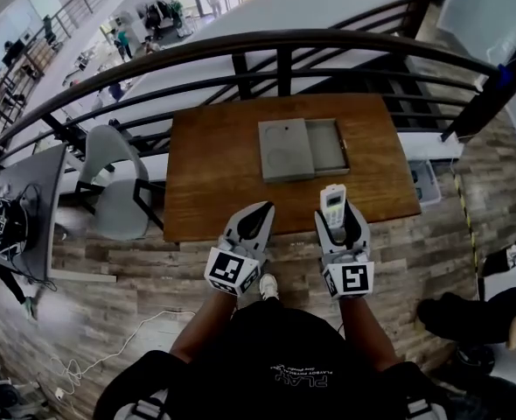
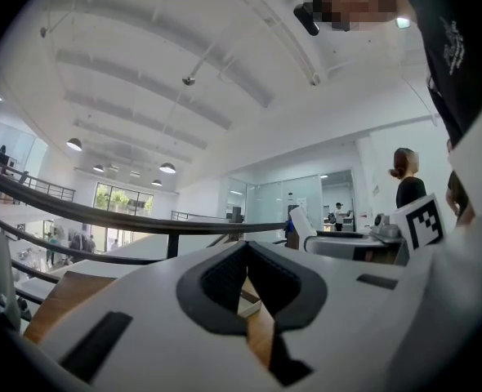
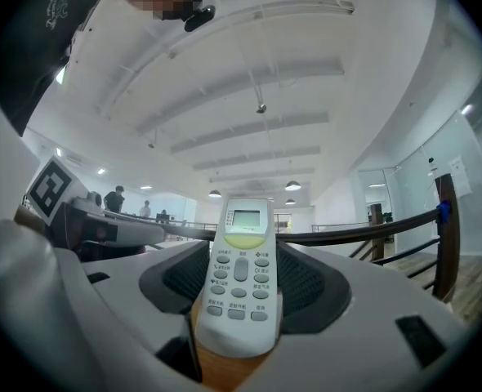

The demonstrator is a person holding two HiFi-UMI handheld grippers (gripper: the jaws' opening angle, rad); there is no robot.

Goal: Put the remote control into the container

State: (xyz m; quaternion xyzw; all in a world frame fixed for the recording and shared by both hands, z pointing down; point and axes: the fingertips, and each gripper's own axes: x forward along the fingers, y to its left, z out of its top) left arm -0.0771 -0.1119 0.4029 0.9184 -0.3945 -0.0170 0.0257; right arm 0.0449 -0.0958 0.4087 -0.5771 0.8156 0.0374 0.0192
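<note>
The white remote control [image 1: 332,203] [image 3: 241,276] stands upright with its screen end pointing away, and my right gripper [image 1: 337,215] [image 3: 243,300] is shut on its lower half. It is held above the near edge of the brown table [image 1: 214,173]. The grey container [image 1: 329,144] lies at the table's middle, its open tray on the right and a flat grey lid [image 1: 285,150] over its left part. My left gripper [image 1: 258,219] [image 2: 247,282] is beside the right one at the table's near edge, shut with nothing between its jaws.
A black railing [image 1: 284,46] curves behind the table. A grey chair [image 1: 109,182] stands left of the table and a pale bin [image 1: 426,184] at its right end. A dark screen [image 1: 31,208] is at the far left. Plank floor lies under me.
</note>
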